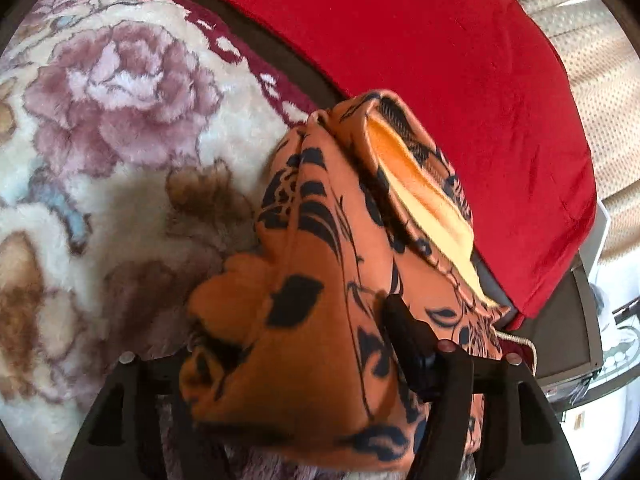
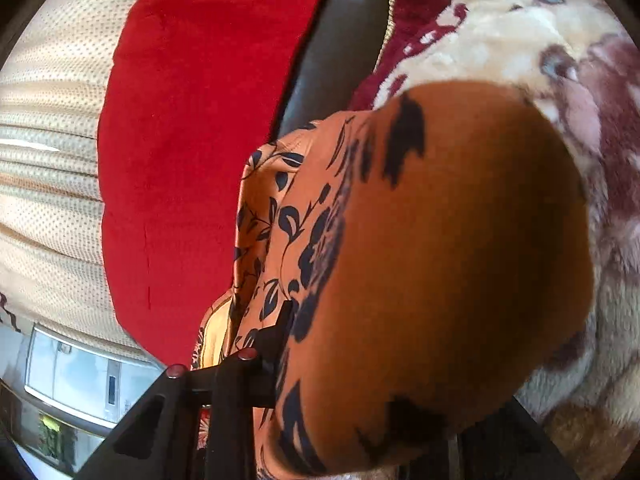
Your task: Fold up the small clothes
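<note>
Two grippers, left gripper (image 1: 304,344) and right gripper (image 2: 360,360), both clamped on orange floral garment (image 1: 320,240), above plush blanket (image 1: 120,120)

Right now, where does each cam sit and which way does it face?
Left wrist: on the left gripper, looking down along its fingers at the orange floral garment bunched between them, over the floral blanket.
Right wrist: on the right gripper, facing the same garment, draped close over the lens; one finger shows.
Shared: garment, blanket, red cushion.
</note>
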Motion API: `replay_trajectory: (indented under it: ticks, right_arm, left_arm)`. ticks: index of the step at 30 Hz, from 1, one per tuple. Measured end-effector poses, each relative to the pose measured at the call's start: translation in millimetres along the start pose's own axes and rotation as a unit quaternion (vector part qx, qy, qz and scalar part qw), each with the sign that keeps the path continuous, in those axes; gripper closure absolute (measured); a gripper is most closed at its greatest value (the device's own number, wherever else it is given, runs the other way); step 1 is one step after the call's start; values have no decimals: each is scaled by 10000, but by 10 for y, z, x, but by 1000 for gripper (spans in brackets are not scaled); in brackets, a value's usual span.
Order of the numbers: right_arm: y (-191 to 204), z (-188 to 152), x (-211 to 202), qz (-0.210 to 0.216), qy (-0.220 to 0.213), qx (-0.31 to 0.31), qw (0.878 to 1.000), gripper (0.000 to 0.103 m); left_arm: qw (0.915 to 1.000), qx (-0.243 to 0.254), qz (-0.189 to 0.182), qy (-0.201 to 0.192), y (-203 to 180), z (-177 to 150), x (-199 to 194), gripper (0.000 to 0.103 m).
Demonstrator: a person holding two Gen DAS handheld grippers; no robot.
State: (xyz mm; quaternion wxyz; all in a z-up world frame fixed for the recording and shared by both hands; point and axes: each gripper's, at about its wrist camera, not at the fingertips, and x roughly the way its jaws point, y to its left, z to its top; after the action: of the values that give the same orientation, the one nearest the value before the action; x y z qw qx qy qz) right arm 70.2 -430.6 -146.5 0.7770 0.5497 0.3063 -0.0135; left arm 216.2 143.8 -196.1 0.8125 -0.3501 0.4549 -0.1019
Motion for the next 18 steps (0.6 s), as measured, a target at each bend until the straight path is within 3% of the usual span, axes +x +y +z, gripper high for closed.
replay_trajectory:
  ticks: [2,3,4,7,11,13,15,17,18]
  right_arm:
    - [119,-16,5,-93,-68,-329,9994,73]
    - [171,-20,-8,-110,-114,-473,9988,74]
    - [215,-25,-31,-88,-170,-576,9982,75]
    - [485,-100,-232,13,-530,-1156,9919,77]
    - [758,-289,-607,212,-896,-1795,9794,77]
    - [783,-402,-865,351,-942,-1987,9749,78]
    - [726,-514,-1047,298,-789,-2129,9734,78]
    - [535,-646,-1102,29,-475,-2107,9764,78]
    - [435,-713,-1117,-167,-277,-2130,9765,77]
  left_arm:
    - [9998,158,26,-99,-69,33,4,41]
    - [9997,213,34,-146,-96,43,-4,62]
    - [9995,259,-9,-156,-121,54,-17,73]
    - [9982,431,-117,-400,-260,54,-217,78]
    - [9951,725,-326,-589,-383,-49,-688,79]
    - [9957,773,-187,-474,-325,-132,-839,70]
    - [9969,744,264,-76,-142,-236,-844,62]
    - [9941,666,673,529,46,-361,-676,62]
    - [9933,576,695,716,140,-414,-648,59]
